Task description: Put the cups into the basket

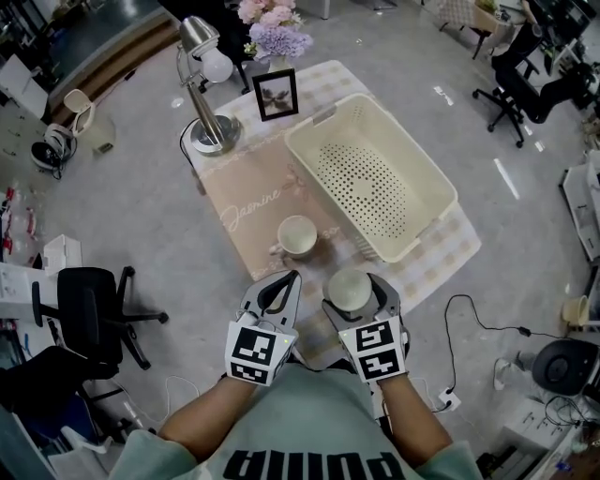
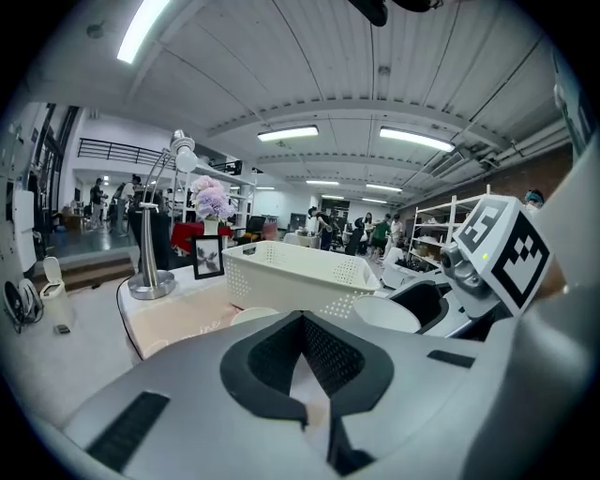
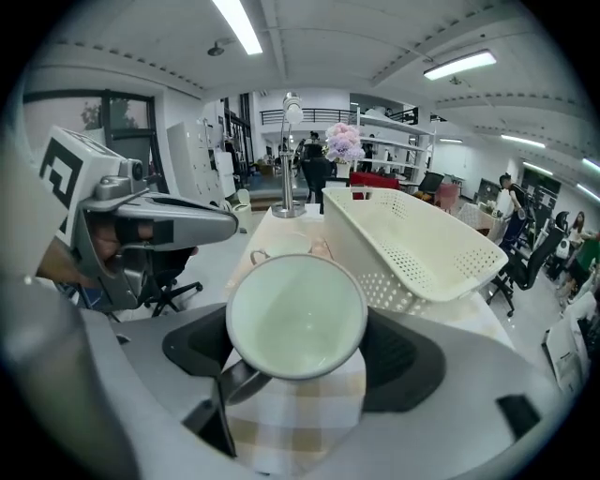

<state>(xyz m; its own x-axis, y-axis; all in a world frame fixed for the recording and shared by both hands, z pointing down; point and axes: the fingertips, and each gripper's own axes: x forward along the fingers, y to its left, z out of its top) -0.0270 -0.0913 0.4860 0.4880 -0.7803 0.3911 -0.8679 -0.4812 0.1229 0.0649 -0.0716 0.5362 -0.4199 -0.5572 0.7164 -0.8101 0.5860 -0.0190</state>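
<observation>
A pale green cup (image 1: 349,291) sits between the jaws of my right gripper (image 1: 352,284), which is shut on it at the near edge of the table. In the right gripper view the cup (image 3: 295,314) faces up over the checked cloth, its handle pointing back toward the camera. A second cream cup (image 1: 298,234) stands on the pink mat, just ahead of my left gripper (image 1: 291,278). That gripper (image 2: 302,321) is shut with nothing in it. The cream perforated basket (image 1: 441,202) lies beyond both cups, to the right, and holds nothing.
A silver desk lamp (image 1: 211,127), a black photo frame (image 1: 275,94) and a vase of flowers (image 1: 274,28) stand at the table's far end. A black office chair (image 1: 89,314) is on the floor to the left, and a cable (image 1: 469,314) runs to the right.
</observation>
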